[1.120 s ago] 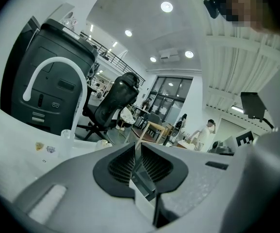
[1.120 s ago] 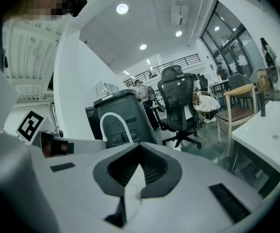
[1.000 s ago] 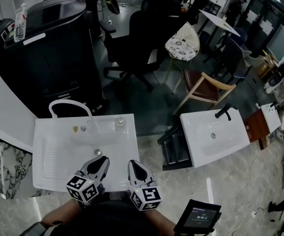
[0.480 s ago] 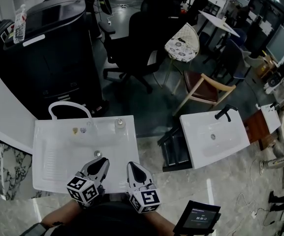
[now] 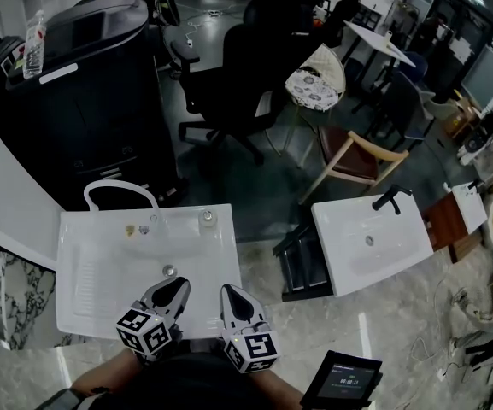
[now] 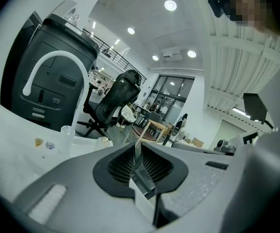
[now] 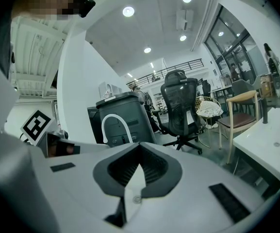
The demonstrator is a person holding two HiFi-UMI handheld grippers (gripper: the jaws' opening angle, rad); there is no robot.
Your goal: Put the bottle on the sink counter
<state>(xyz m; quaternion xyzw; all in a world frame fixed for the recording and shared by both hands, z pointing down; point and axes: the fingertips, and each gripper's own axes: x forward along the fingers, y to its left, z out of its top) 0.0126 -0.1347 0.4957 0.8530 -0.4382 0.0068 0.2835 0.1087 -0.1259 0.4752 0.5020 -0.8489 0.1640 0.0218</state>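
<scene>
1. Almost nothing has changed over the last second. Our left gripper point(image 5: 176, 285) and right gripper point(image 5: 231, 294) sit side by side over the near edge of the sink counter point(image 5: 75, 229), just as they did before. Only the head view has crept a little, so the room sits slightly differently in it.

2. Both grippers are clenched and empty. In each gripper view the ribbed pads meet with nothing between them, and neither has opened in that time.

3. The bottle point(image 5: 34, 41) has not moved. It stands upright on top of the black machine point(image 5: 84, 84), at about eleven o'clock from our hands. It is well apart from them, beyond the far rim of the sink and its arched white faucet point(image 5: 120, 184).

4. The sink counter lies at twelve o'clock, directly ahead of the jaws. Its deck carries only a few small items near the faucet base. A second basin point(image 5: 370, 237) stands at two o'clock and, as we judge it, has no part in this.

5. For the task, we take this as a pause before the start: nothing is picked up and nothing delivered. The next move seems to call for stepping round towards eleven o'clock, spreading one pair of jaws and closing on the bottle's body. Its perch is high and far off, so knocking it over looks like the main risk.
</scene>
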